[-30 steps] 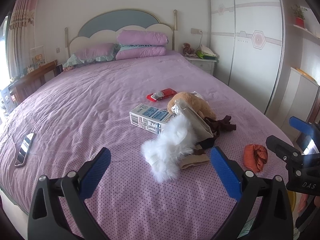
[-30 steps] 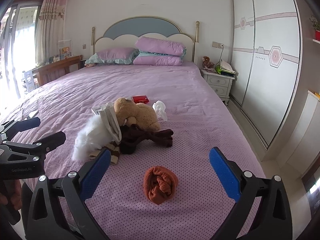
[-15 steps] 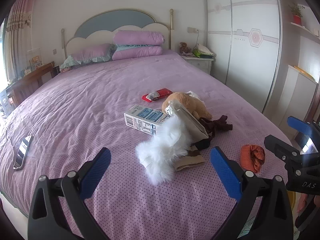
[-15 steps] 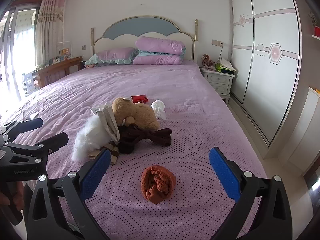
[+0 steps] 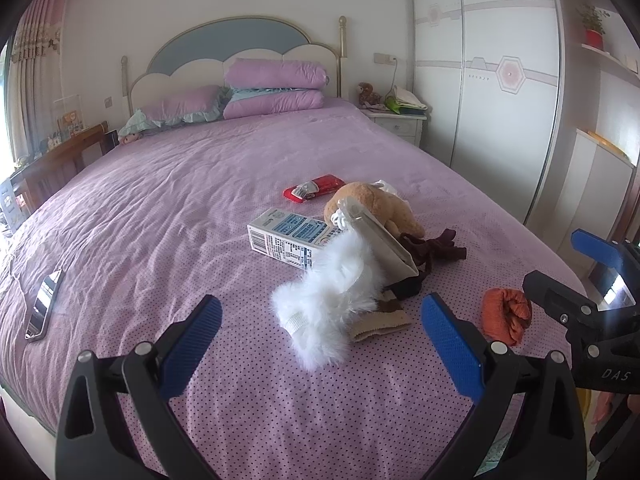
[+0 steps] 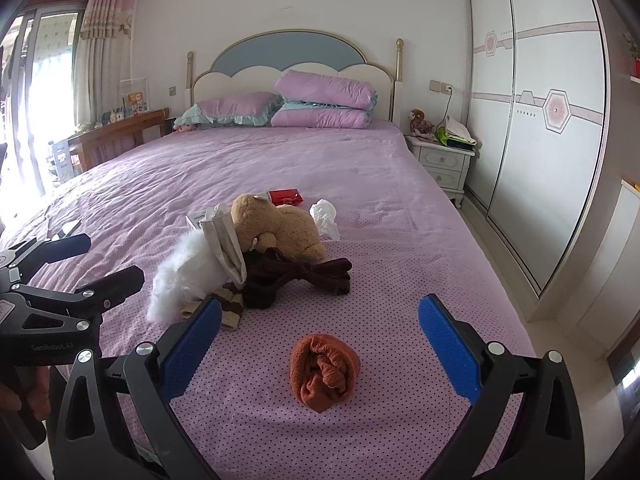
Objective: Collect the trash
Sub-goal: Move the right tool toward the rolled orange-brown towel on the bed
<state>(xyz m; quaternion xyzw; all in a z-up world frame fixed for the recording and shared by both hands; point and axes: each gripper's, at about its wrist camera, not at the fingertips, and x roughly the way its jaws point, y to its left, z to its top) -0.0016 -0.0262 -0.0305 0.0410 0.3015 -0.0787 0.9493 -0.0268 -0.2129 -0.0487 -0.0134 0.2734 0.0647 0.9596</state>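
On the purple bed lie a white and blue carton (image 5: 289, 237), a red wrapper (image 5: 314, 187) that also shows in the right wrist view (image 6: 285, 196), and a crumpled white tissue (image 6: 325, 216). My left gripper (image 5: 320, 320) is open and empty, above the bed's near edge, just short of a white fluffy item (image 5: 332, 296). My right gripper (image 6: 319, 322) is open and empty, with a rolled orange cloth (image 6: 324, 366) lying between its blue pads, below them. The carton is mostly hidden in the right wrist view.
A tan plush toy (image 6: 276, 224), a beige bag (image 5: 380, 240), dark brown socks (image 6: 304, 276) and a striped sock (image 5: 378, 322) are piled mid-bed. A phone (image 5: 42, 304) lies at the left. Pillows (image 5: 276, 88), a nightstand (image 6: 442, 160) and a wardrobe (image 6: 540, 120) stand behind and right.
Both views have shifted slightly; the pile sits a little further left in the left wrist view. Both grippers stay open and nothing on the bed has moved.
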